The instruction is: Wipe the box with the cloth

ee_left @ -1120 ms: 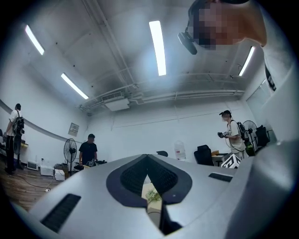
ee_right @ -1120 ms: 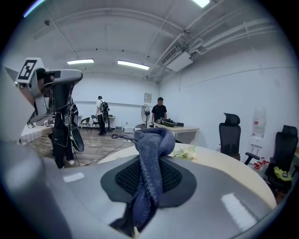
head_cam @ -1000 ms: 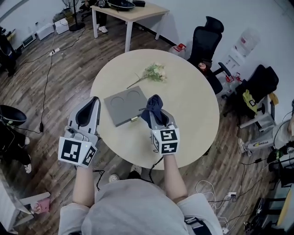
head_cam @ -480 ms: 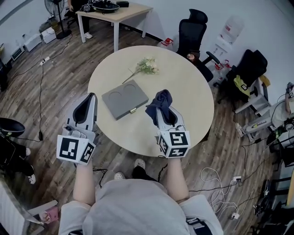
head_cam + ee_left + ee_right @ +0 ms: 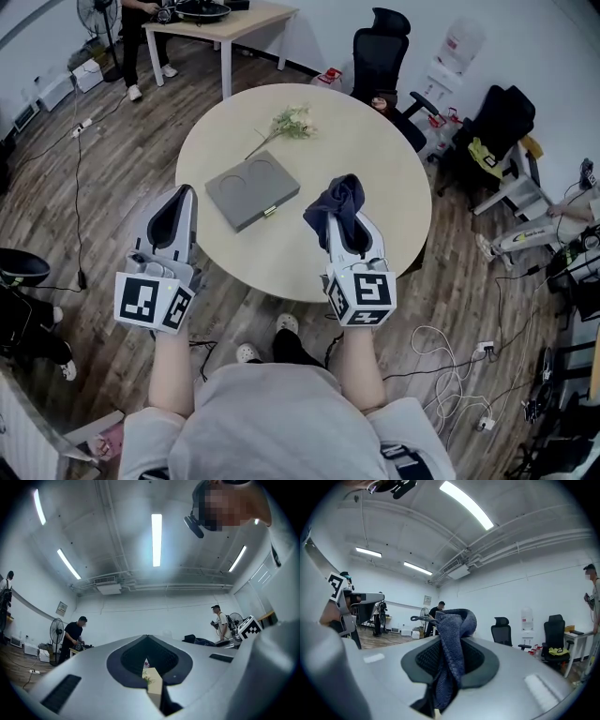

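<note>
Round beige table point(image 5: 380, 178) at frame centre bears a flat grey box point(image 5: 251, 190); right of it the right gripper point(image 5: 346, 221) grasps a dark blue cloth point(image 5: 337, 199), while the left gripper point(image 5: 183, 199) is clenched at lower left.

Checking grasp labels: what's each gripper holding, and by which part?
The right gripper clamps the dark blue cloth by a bunched fold; the left gripper holds nothing.

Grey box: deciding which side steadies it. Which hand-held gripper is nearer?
Left, narrowly. The left hand-held gripper reaches just beside the left corner of the box; the right hand-held gripper, clamping the cloth, sits farther off its right corner.
</note>
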`<action>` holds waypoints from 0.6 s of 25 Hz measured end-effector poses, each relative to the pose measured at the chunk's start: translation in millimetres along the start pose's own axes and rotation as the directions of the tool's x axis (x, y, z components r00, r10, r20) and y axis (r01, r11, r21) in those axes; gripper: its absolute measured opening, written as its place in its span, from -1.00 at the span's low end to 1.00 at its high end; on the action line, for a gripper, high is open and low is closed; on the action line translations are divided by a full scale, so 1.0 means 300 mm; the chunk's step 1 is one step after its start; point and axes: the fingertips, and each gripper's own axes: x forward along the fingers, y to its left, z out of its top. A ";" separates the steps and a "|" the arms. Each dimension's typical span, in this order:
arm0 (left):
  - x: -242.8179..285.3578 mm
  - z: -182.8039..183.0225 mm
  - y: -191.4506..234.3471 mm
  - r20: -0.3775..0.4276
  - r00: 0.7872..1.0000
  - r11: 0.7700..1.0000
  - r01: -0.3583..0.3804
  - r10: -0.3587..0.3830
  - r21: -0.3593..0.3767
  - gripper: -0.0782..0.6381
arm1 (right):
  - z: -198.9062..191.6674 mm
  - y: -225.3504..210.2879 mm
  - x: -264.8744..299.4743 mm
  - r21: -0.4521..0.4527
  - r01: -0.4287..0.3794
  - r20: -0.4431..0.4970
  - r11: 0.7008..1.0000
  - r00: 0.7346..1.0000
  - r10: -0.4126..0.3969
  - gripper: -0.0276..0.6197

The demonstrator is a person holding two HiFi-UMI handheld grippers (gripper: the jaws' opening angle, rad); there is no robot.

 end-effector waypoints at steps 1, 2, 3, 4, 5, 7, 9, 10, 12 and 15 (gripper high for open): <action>-0.005 -0.001 -0.001 0.000 1.000 1.000 0.002 -0.002 -0.003 -0.76 | 0.003 0.001 -0.008 0.002 0.005 0.006 1.000 1.000 -0.005 -0.66; -0.011 -0.004 -0.002 -0.001 1.000 1.000 0.004 -0.004 -0.007 -0.76 | 0.004 0.005 -0.017 0.002 0.009 0.012 1.000 1.000 -0.009 -0.66; -0.018 -0.008 -0.003 -0.001 1.000 1.000 0.007 -0.007 -0.010 -0.76 | 0.004 0.009 -0.025 0.001 0.013 0.017 1.000 1.000 -0.013 -0.66; -0.024 -0.010 -0.005 -0.001 1.000 1.000 0.009 -0.009 -0.011 -0.76 | 0.005 0.013 -0.034 0.000 0.017 0.023 1.000 1.000 -0.017 -0.67; -0.029 -0.010 -0.008 -0.001 1.000 1.000 0.011 -0.011 -0.011 -0.76 | 0.009 0.016 -0.042 0.001 0.022 0.029 1.000 0.999 -0.022 -0.66; -0.033 -0.004 -0.012 0.000 1.000 1.000 0.015 -0.015 -0.010 -0.76 | 0.021 0.019 -0.052 0.007 0.027 0.040 1.000 0.999 -0.027 -0.67; -0.035 0.001 -0.014 0.002 1.000 1.000 0.017 -0.017 -0.011 -0.76 | 0.034 0.020 -0.059 0.011 0.029 0.050 1.000 0.998 -0.030 -0.67; -0.037 0.002 -0.016 0.002 1.000 1.000 0.018 -0.018 -0.012 -0.76 | 0.039 0.021 -0.064 0.012 0.033 0.054 0.999 0.998 -0.033 -0.67; -0.042 -0.001 -0.020 0.000 1.000 1.000 0.021 -0.021 -0.014 -0.76 | 0.047 0.020 -0.074 0.016 0.040 0.063 0.999 0.997 -0.041 -0.67; -0.046 -0.010 -0.023 -0.003 1.000 0.999 0.026 -0.026 -0.019 -0.76 | 0.056 0.022 -0.080 0.027 0.041 0.071 0.999 0.997 -0.043 -0.67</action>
